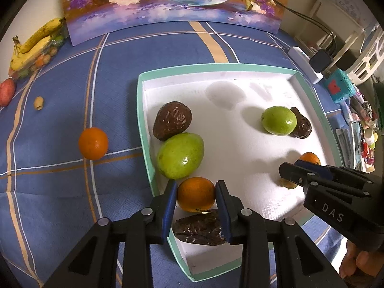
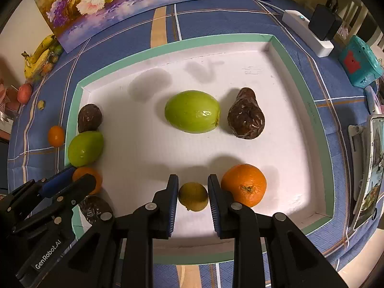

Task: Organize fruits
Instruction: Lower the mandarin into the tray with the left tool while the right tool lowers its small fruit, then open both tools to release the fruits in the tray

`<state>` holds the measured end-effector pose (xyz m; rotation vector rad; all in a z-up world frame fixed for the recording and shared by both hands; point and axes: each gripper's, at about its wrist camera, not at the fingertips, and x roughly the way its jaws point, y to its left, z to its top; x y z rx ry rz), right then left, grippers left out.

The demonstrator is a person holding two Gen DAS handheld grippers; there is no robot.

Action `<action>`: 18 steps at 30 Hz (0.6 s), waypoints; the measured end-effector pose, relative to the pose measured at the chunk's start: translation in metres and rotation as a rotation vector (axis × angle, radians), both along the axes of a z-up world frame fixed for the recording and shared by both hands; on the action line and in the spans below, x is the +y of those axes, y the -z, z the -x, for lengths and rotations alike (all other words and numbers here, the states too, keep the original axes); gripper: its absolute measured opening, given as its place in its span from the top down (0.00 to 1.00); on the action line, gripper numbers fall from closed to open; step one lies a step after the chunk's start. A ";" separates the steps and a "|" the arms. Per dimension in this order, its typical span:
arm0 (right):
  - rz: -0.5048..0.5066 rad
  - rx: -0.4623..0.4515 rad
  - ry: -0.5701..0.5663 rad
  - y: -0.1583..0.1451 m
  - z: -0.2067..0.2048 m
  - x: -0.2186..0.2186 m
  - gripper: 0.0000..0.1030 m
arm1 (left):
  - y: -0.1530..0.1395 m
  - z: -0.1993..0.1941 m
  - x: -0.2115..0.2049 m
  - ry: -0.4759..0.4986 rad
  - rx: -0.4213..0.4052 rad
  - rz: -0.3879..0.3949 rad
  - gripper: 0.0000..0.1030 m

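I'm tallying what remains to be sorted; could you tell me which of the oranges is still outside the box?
The orange alone on the blue tablecloth, left of the box; the others lie inside.

Left gripper (image 1: 196,210), right gripper (image 2: 193,200): black frames, blue ribbed pads, silver screws, white "DAS", "GenRobot.AI" lettering.
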<state>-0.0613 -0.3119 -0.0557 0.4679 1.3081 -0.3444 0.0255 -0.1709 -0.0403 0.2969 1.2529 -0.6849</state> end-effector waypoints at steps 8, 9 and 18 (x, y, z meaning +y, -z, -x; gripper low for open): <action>0.020 -0.041 -0.005 -0.017 0.000 0.000 0.74 | -0.022 0.000 0.005 -0.006 -0.013 0.048 0.65; 0.024 -0.050 -0.005 -0.020 0.000 0.000 0.74 | -0.024 0.000 0.006 -0.007 -0.014 0.051 0.65; 0.048 -0.096 -0.006 -0.039 0.003 0.001 0.74 | -0.037 -0.017 0.034 -0.117 -0.013 0.063 0.54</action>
